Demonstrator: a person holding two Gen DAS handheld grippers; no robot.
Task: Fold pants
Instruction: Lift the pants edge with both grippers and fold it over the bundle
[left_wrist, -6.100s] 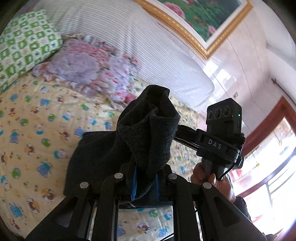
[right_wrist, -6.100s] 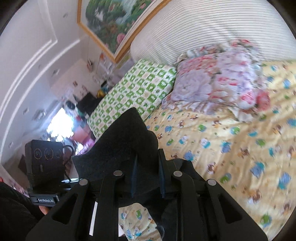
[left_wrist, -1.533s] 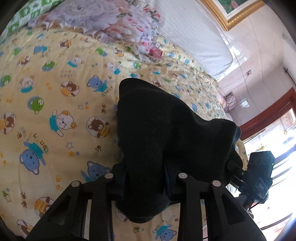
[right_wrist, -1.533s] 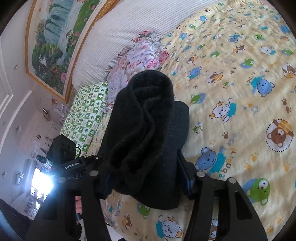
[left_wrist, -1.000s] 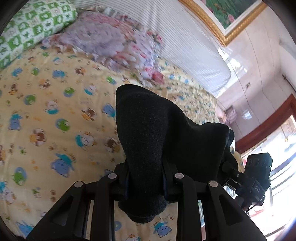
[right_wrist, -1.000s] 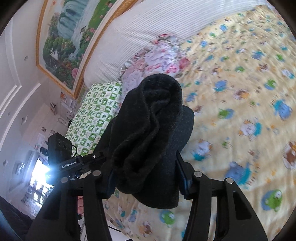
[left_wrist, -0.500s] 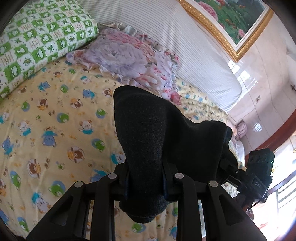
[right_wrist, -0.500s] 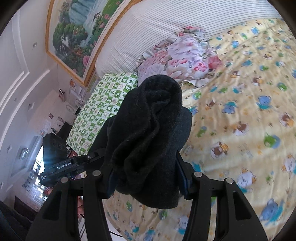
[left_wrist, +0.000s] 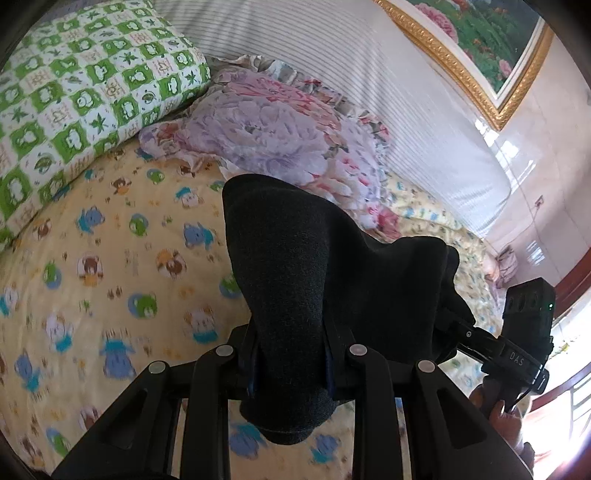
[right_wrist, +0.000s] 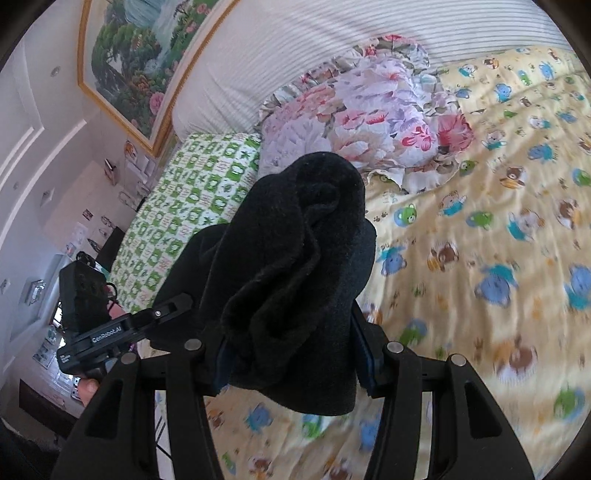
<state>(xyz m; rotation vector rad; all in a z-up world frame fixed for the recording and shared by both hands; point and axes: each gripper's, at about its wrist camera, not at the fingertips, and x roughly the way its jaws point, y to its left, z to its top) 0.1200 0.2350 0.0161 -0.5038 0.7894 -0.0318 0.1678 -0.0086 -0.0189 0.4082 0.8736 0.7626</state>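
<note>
Below, we see a bed with a yellow bear-print sheet (left_wrist: 110, 258), a striped headboard (left_wrist: 332, 55), a green checked pillow (left_wrist: 74, 74) and a floral pillow (right_wrist: 369, 110). Above it, our left gripper (left_wrist: 290, 354) and right gripper (right_wrist: 295, 354) each clamp the bunched black pants (left_wrist: 332, 277).

left gripper (left_wrist: 290, 360): black bars; round silver screws; blue pads
right gripper (right_wrist: 295, 363): black; silver screws; blue pads

Home bedroom, bed (left_wrist: 110, 258), pillows (right_wrist: 369, 107), framed painting (right_wrist: 136, 48)
</note>
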